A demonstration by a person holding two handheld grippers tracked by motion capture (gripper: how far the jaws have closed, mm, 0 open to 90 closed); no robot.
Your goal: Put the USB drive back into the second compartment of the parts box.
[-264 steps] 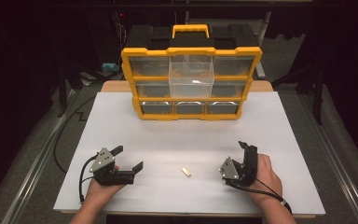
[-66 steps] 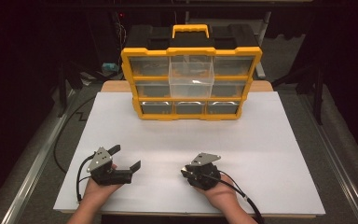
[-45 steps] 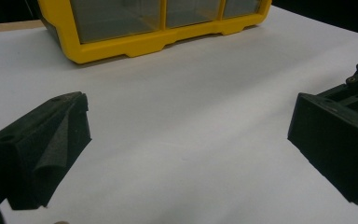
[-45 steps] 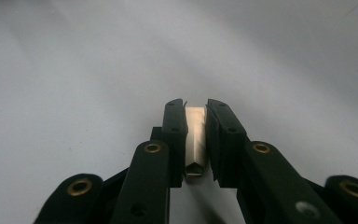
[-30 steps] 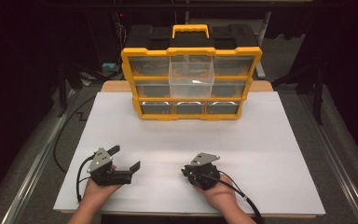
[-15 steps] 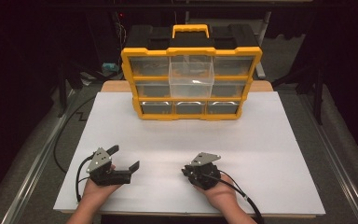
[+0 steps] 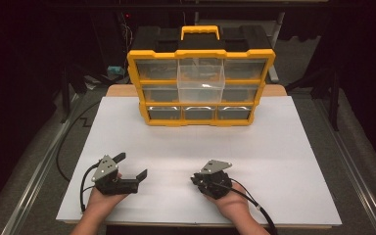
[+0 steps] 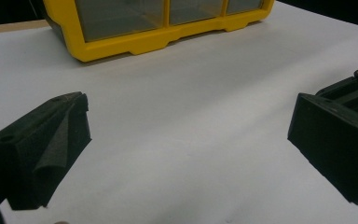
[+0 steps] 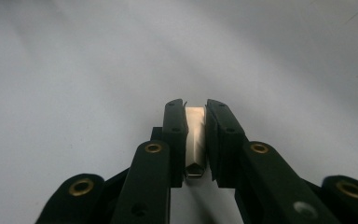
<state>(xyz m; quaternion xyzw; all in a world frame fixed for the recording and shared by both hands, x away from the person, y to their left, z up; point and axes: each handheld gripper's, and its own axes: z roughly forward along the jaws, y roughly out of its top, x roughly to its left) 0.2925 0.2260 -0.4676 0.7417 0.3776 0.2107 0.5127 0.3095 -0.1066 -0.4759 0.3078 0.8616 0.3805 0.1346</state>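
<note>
I am holding my right gripper [image 7: 199, 179] low over the near part of the desk [image 7: 274, 147], its jaws pressed together on a small pale piece [image 9: 195, 135], and in the right gripper view that piece is sitting upright between the two pads, pinched across its narrow width, with a darker, pointed end facing the camera. It is looking like a short, stiff bit of plastic or metal, though I cannot tell which. I am judging it to be very light and rigid, so it is needing little force; the risk is that so small and smooth a thing is pivoting or slipping out if I am loosening or tilting the hand. The flat sides are the right place to grip, and the pads are covering most of its length there.

My left gripper [image 7: 130, 168] is resting near the front left of the desk with its jaws wide apart and nothing between them. The yellow organiser [image 7: 200, 88] is standing at the far side, well apart from both hands, with one clear drawer [image 7: 200, 81] in its upper middle standing proud of the others
</note>
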